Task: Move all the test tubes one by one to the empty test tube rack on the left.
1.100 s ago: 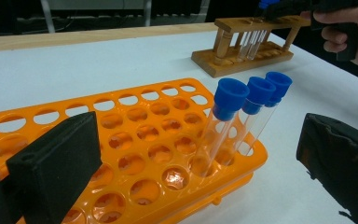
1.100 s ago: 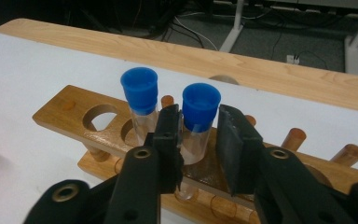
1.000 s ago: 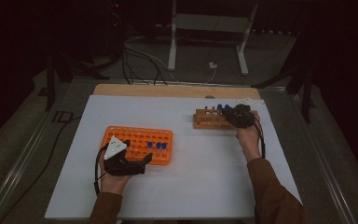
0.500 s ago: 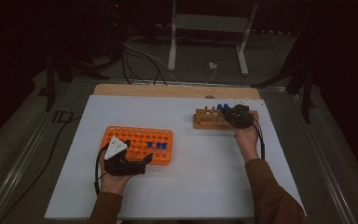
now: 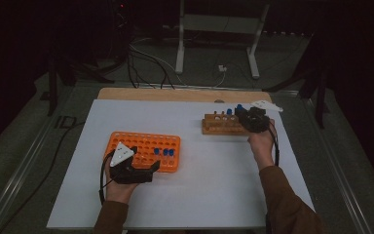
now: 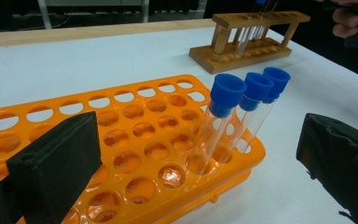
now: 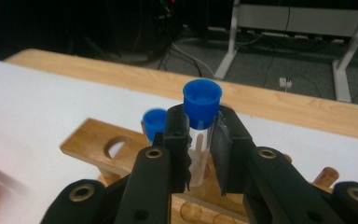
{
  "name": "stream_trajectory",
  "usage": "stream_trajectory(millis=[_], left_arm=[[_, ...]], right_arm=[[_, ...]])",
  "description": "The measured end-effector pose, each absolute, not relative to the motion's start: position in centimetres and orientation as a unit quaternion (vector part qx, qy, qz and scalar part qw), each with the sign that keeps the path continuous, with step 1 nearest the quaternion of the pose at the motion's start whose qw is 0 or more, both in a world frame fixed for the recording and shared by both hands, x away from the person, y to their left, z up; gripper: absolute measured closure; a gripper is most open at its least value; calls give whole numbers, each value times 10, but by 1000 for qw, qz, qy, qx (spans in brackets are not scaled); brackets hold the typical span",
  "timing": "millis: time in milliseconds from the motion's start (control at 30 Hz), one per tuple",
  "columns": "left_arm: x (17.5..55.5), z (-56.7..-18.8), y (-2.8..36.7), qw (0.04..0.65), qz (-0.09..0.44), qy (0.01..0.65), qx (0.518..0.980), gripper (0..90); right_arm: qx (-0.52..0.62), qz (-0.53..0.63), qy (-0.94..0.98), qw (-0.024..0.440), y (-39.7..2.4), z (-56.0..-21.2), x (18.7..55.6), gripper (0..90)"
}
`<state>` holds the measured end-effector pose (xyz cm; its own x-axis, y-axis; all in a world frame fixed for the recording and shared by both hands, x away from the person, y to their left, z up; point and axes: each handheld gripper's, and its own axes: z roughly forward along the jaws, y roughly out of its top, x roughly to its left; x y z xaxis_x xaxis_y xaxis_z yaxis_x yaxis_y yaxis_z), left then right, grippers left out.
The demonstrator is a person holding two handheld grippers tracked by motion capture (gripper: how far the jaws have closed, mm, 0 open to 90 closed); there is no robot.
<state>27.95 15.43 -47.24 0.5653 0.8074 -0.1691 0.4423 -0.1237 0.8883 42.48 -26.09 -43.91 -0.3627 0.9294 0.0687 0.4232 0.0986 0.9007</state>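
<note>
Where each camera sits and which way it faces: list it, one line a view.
High view: above the person's side, looking forward and down on the table; both forearms, left gripper, right gripper.
Left gripper view: rides the left gripper, along open jaws over the orange rack with three capped tubes.
Right gripper view: rides the right gripper, jaws shut on a blue-capped tube in the wooden rack.
Shared: the left gripper view also shows the wooden rack.
</note>
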Motion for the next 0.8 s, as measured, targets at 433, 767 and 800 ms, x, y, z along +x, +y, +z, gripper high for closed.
stream_trajectory(millis=[433, 767, 800], left_arm=[[280, -473, 152, 501, 179, 430, 729, 5], [279, -472, 152, 504, 180, 430, 728, 5], [279, -472, 151, 504, 179, 429, 728, 5]], right_arm=[[476, 496, 666, 290, -272, -416, 406, 777], [459, 506, 677, 274, -271, -411, 393, 776], [456, 506, 680, 272, -270, -411, 391, 776]])
